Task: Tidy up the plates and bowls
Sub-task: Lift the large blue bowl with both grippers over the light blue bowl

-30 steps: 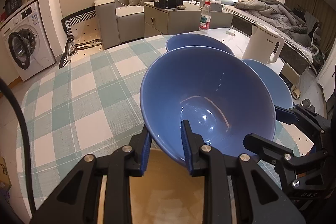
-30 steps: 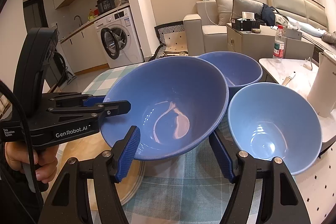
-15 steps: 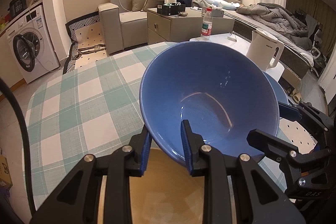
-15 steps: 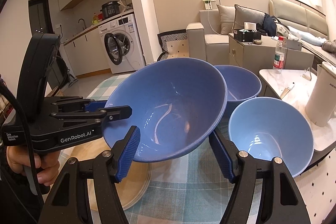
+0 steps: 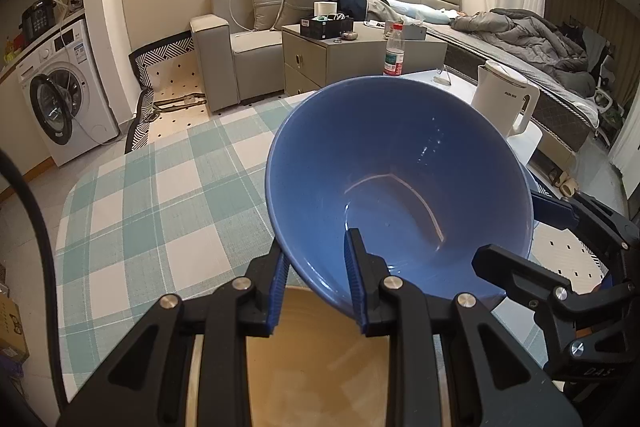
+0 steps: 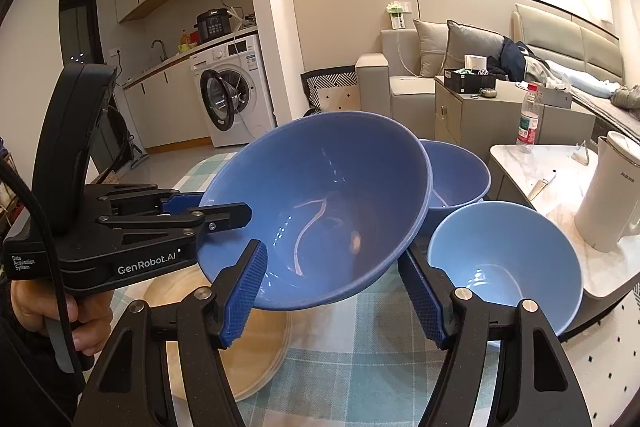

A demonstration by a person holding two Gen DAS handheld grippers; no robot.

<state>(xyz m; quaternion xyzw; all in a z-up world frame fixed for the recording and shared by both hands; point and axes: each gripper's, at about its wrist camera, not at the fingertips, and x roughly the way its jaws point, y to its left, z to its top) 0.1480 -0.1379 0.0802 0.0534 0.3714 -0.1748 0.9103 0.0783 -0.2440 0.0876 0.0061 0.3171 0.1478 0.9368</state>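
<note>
Above the checked table [image 5: 160,195], the blue bowl [image 5: 400,183] tilts mouth-forward, rim clamped by left tool [image 5: 316,279], right tool [image 6: 336,291] apart.

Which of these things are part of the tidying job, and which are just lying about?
Part of the job: big blue bowl pinched by left claw, two more blue bowls, wooden plate.
Lying about: white kettle, water bottle.

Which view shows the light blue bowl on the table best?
The right wrist view: the light blue bowl sits in full view, interior visible. In the left wrist view the held dark blue bowl hides nearly all of it.
</note>
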